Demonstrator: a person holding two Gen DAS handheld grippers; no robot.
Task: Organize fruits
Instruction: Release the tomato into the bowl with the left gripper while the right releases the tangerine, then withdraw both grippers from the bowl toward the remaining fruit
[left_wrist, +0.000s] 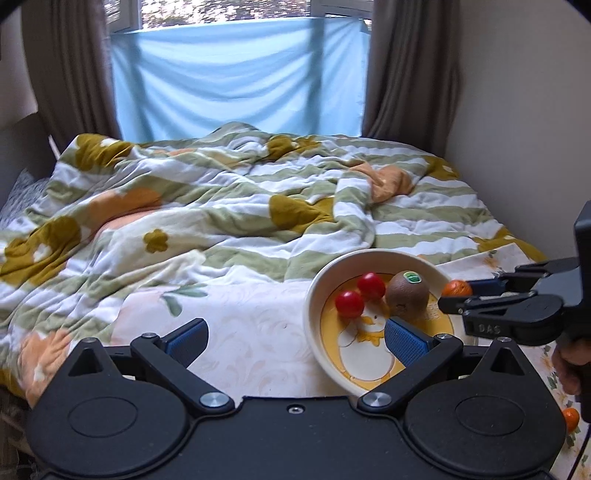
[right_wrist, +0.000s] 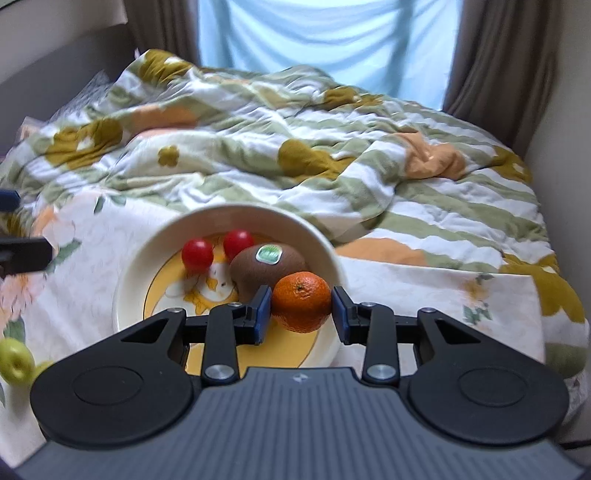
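A cream bowl with a yellow duck picture sits on the floral sheet of a bed. In it lie two cherry tomatoes and a kiwi with a green sticker. My left gripper stands wide open at the bowl's near left rim, with nothing between its pads. In the right wrist view, my right gripper is shut on a tangerine over the near right part of the bowl, next to the kiwi. From the left wrist view, the right gripper reaches in from the right.
A rumpled striped, flowered quilt fills the bed behind the bowl. A green apple lies on the sheet at the near left. Another tangerine lies at the near right. A wall runs along the bed's right side.
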